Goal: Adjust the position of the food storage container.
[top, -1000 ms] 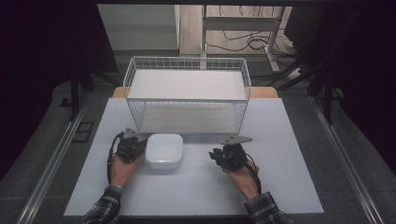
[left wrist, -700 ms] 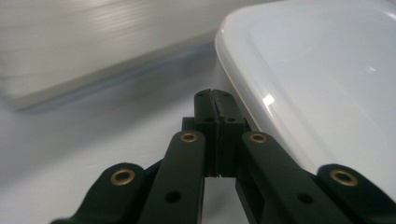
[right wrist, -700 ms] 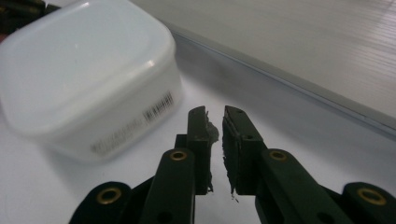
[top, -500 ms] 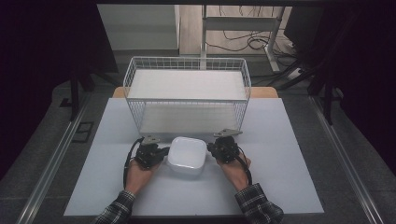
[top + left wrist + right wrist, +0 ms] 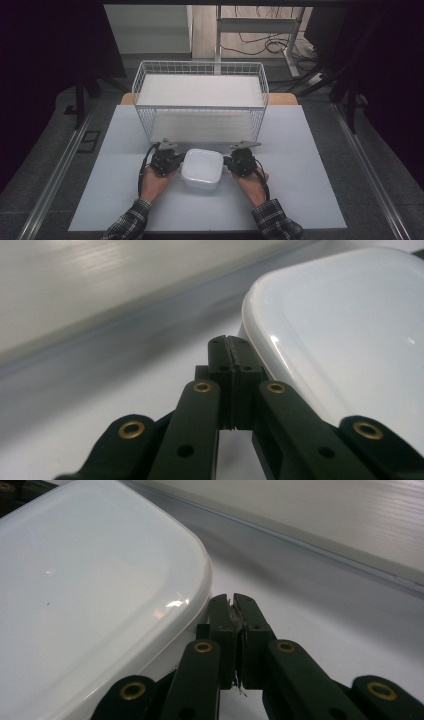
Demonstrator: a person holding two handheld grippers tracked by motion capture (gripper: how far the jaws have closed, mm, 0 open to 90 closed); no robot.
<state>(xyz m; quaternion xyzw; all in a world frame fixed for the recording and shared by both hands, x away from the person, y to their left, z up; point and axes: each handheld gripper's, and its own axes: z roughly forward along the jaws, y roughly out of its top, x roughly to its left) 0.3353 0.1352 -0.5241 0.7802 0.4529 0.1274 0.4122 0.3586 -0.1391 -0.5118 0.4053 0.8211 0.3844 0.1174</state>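
Squeezing the white lidded box (image 5: 202, 169) on the bench (image 5: 310, 150) between the left gripper (image 5: 172, 161) and right gripper (image 5: 231, 162), fingers pressed together and empty, risks it slipping free if lifted toward the wire basket (image 5: 200, 100).

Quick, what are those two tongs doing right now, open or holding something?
Left tongs: shut, empty, beside the white container.
Right tongs: shut, empty, at the container's other side.
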